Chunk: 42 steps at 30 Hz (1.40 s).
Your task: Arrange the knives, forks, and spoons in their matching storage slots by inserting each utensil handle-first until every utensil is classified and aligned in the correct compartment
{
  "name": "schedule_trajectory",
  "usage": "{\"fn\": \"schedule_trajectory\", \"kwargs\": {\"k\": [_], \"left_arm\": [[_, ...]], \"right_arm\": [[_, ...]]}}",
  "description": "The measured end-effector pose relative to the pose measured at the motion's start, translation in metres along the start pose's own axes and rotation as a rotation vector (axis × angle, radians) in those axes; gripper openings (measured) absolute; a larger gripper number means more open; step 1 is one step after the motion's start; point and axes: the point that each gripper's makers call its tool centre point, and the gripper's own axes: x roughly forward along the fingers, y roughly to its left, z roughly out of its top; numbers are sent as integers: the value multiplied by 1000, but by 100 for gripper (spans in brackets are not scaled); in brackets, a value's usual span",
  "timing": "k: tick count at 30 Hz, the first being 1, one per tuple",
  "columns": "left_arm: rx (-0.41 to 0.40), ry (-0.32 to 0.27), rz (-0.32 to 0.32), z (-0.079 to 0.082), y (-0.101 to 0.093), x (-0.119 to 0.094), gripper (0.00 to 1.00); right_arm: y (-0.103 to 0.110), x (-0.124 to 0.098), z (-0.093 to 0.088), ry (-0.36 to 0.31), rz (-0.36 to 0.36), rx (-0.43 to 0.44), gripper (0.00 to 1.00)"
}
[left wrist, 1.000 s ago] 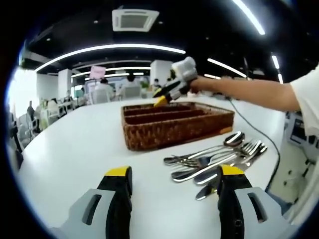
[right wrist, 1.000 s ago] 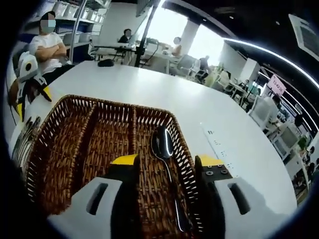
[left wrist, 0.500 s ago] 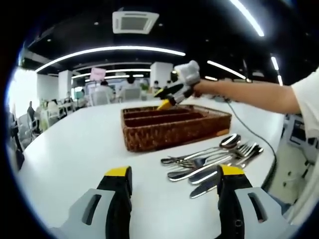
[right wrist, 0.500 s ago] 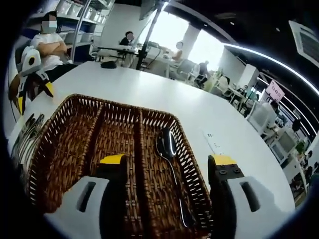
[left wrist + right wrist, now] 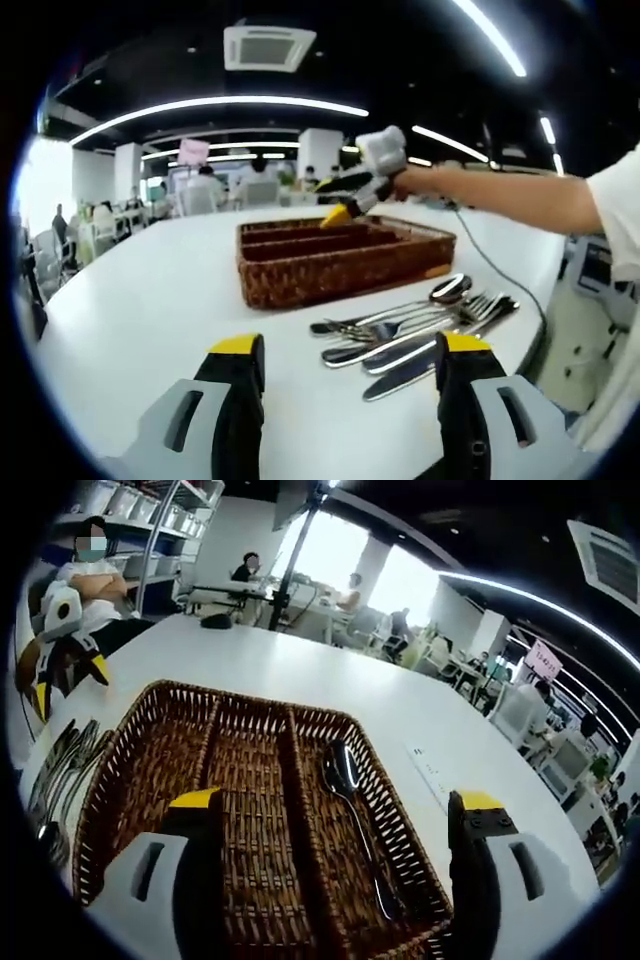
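Since a second ago the right gripper (image 5: 335, 815) has spread its jaws wide and drawn back from the spoon (image 5: 352, 805), which now lies released in the right-hand compartment of the wicker tray (image 5: 130, 780), bowl toward the far end. The tray's other two compartments hold nothing that can be seen. In the left gripper view the right gripper (image 5: 352, 200) hangs over the tray's (image 5: 330, 268) far side, held out on the person's arm (image 5: 490, 190).

The remaining cutlery (image 5: 415, 325) lies in a loose pile on the white counter (image 5: 140, 300), just beside the tray's long side nearest the person: a spoon, forks and at least one knife, overlapping one another. In the right gripper view the same pile (image 5: 55, 780) sits along the tray's left side.

The left gripper (image 5: 345, 350) hovers near this pile with its jaws apart and nothing between them; in the right gripper view it (image 5: 60, 670) appears at the far left.
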Motion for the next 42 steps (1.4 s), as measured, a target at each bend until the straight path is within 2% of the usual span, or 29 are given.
{"fn": "schedule_trajectory", "kwargs": {"k": [7, 11, 31, 37, 42], "left_arm": [[2, -3, -1, 2, -4, -6, 70], [2, -8, -5, 4, -8, -7, 71], [29, -14, -18, 9, -21, -19, 71], [35, -21, -27, 11, -28, -21, 71], [43, -17, -39, 10, -35, -22, 71]], "right_arm": [[3, -13, 0, -12, -14, 31, 100], [10, -20, 6, -30, -10, 51, 100], [46, -44, 2, 27, -13, 107, 100], [61, -55, 8, 19, -21, 89, 100], [61, -63, 7, 12, -31, 88, 100]]}}
